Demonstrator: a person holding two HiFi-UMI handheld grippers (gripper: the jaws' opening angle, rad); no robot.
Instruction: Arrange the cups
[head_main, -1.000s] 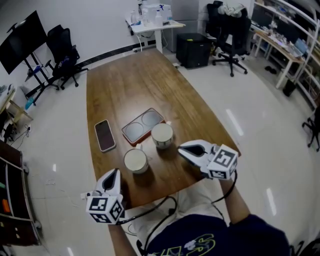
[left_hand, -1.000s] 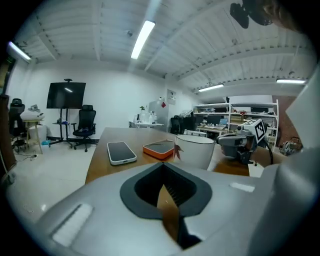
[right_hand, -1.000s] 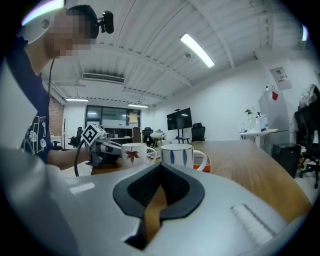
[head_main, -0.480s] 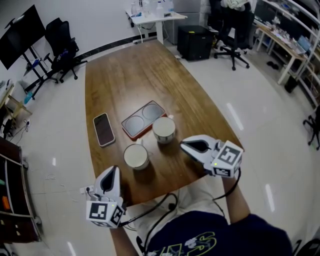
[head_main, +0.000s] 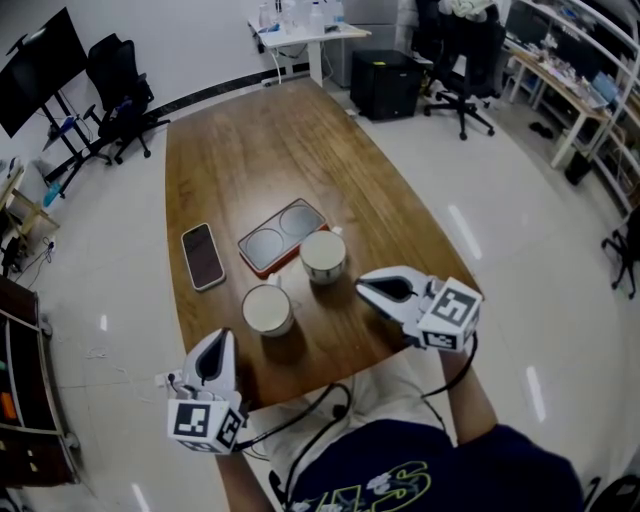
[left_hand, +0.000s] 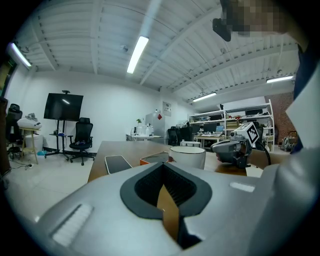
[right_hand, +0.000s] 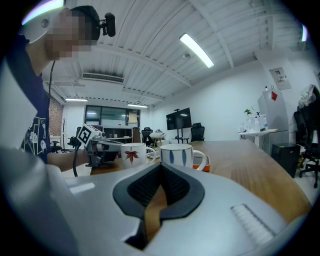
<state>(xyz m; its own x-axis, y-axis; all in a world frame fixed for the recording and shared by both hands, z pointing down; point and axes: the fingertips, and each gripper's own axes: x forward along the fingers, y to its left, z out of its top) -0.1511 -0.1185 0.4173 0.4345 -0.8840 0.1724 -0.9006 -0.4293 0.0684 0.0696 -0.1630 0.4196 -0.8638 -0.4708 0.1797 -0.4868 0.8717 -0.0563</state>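
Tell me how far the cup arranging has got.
Done: nothing visible. The leaf cup and the striped cup stand on the bare table beside the orange tray, whose two round slots are empty.
In hand: nothing. The left gripper and right gripper are shut and empty near the table's edge.
Left: probably setting both cups into the slots.

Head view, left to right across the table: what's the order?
phone → near cup → far cup → right gripper. Tray and left gripper are left out because they overlap others in that direction.
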